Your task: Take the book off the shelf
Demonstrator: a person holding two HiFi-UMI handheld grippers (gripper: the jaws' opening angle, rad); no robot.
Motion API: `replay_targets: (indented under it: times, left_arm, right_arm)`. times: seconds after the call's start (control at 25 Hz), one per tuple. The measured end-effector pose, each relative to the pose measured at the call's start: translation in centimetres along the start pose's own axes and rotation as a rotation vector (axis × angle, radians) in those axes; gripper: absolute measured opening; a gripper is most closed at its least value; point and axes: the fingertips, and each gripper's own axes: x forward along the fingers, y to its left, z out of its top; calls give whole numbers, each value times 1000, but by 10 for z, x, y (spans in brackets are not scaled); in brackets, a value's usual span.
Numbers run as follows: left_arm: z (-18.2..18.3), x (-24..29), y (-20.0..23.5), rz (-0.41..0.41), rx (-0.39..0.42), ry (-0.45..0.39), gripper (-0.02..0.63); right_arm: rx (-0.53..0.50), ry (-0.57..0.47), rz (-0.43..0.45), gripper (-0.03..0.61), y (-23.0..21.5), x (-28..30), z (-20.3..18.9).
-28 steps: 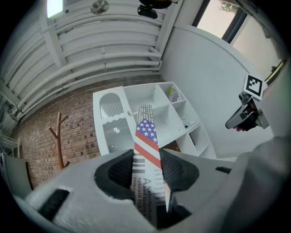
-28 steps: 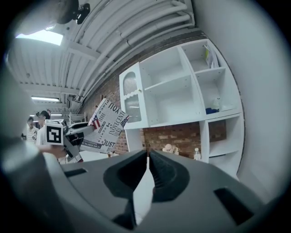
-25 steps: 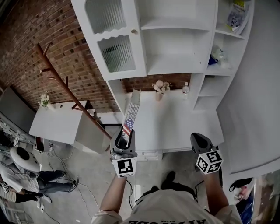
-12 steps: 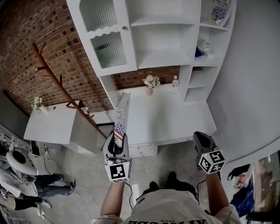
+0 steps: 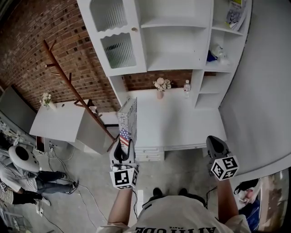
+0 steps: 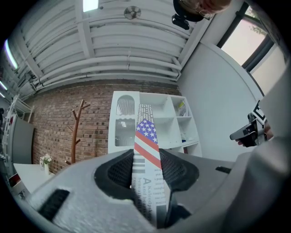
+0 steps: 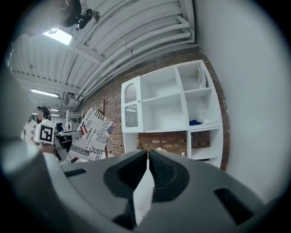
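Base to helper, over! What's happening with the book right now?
Left gripper shut on book. Right gripper shut, empty. Book clear of shelf. Nothing in the way.

Bold black words "YOU", "INNOCENT" and "JUST" slant across the cover of the white book with American flags [image 7: 91,134]; its smaller print is too small to read.

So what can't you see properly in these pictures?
- Title on the book: too small in the head view, and the left gripper view shows only its thin edge.
- Inside the cupboard: its ribbed glass door blurs everything behind it in the head view.
- Papers on the top shelf: cut off by the head view's top edge.
- Blue thing on a shelf: too small to name in any view.
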Motion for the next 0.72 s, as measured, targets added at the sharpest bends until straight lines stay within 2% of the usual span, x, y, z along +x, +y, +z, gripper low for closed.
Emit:
replay_targets:
  times: [0.16,0.72]
  left_arm:
    - [6,-8,-8,39,-20,-15,181]
    - [17,-34,-24,94,-45,-25,181]
  right_arm:
    - [-9,-4,35,34,-13,0,4]
    - [-14,-29,82,32,-24,-12,9]
